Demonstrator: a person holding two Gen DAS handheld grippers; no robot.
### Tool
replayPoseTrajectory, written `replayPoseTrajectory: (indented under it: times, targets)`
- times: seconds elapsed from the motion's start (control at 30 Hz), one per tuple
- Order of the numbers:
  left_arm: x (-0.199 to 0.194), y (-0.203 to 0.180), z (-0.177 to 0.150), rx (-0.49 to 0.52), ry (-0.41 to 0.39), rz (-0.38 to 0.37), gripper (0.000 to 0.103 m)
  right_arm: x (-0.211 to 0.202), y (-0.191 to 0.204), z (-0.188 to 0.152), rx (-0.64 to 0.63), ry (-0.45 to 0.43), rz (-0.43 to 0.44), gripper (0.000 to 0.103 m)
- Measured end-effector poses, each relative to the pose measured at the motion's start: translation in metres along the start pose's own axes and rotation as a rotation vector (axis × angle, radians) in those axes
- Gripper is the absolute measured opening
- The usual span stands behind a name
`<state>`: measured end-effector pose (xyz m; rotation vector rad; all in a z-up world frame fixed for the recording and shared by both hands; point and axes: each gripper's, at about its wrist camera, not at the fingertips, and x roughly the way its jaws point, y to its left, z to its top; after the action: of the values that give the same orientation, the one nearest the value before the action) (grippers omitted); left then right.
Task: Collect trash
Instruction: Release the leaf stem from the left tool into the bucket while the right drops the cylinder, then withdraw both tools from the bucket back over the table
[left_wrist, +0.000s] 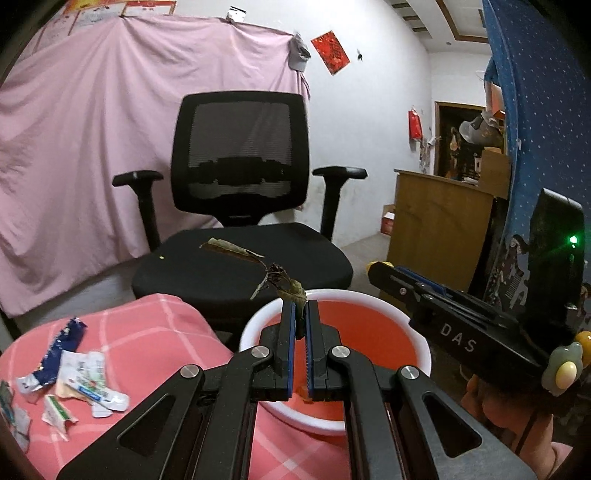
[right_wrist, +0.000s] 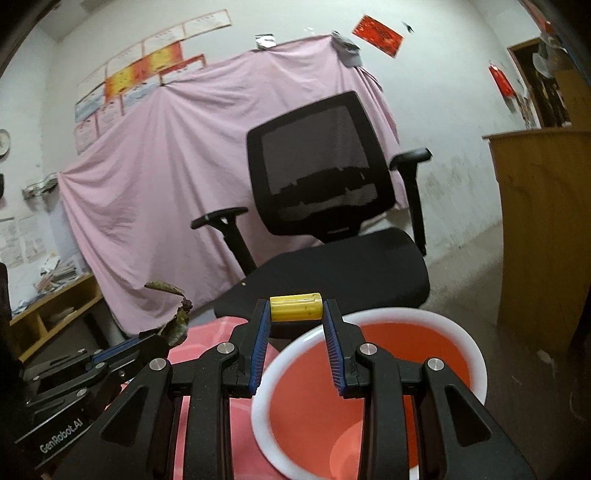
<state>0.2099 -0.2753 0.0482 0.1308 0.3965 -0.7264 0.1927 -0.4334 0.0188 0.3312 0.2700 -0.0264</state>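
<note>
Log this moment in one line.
left gripper: shut on twig | right gripper: shut on cap | both over basin

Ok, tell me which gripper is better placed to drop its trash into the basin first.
Left. The left gripper, shut on the dried leaf twig, has its fingertips already over the red basin's rim. The right gripper, holding the yellow cylinder, sits just short of the rim.
</note>
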Motion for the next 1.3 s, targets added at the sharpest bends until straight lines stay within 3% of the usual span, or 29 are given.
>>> replayPoseTrajectory:
  times: [0.33,0.53,0.9,1.13,1.23,1.3]
  targets:
    - [0.02,0.006,-0.004,-0.075,0.069,-0.035,0.007,0.007,-0.014,-0.003,0.051,0.061,-0.041,0.027]
    - [0.022,0.012,-0.005,-0.107,0.072,-0.03,0.03,0.008,-0.017,-0.002,0.06,0.07,-0.048,0.028]
    - [0.01,0.03,-0.006,-0.153,0.048,0.031,0.031,0.009,-0.009,-0.003,0.039,0.059,-0.04,0.029]
    - [-0.013,0.053,-0.01,-0.191,0.018,0.115,0.035,0.007,0.009,-0.003,0.005,0.033,0.0,0.044]
    - [-0.027,0.065,-0.012,-0.219,-0.01,0.164,0.042,0.007,0.021,-0.003,-0.003,0.012,0.015,0.053]
    - [-0.039,0.072,-0.014,-0.228,-0.044,0.212,0.046,0.008,0.028,-0.004,-0.005,-0.001,0.025,0.065]
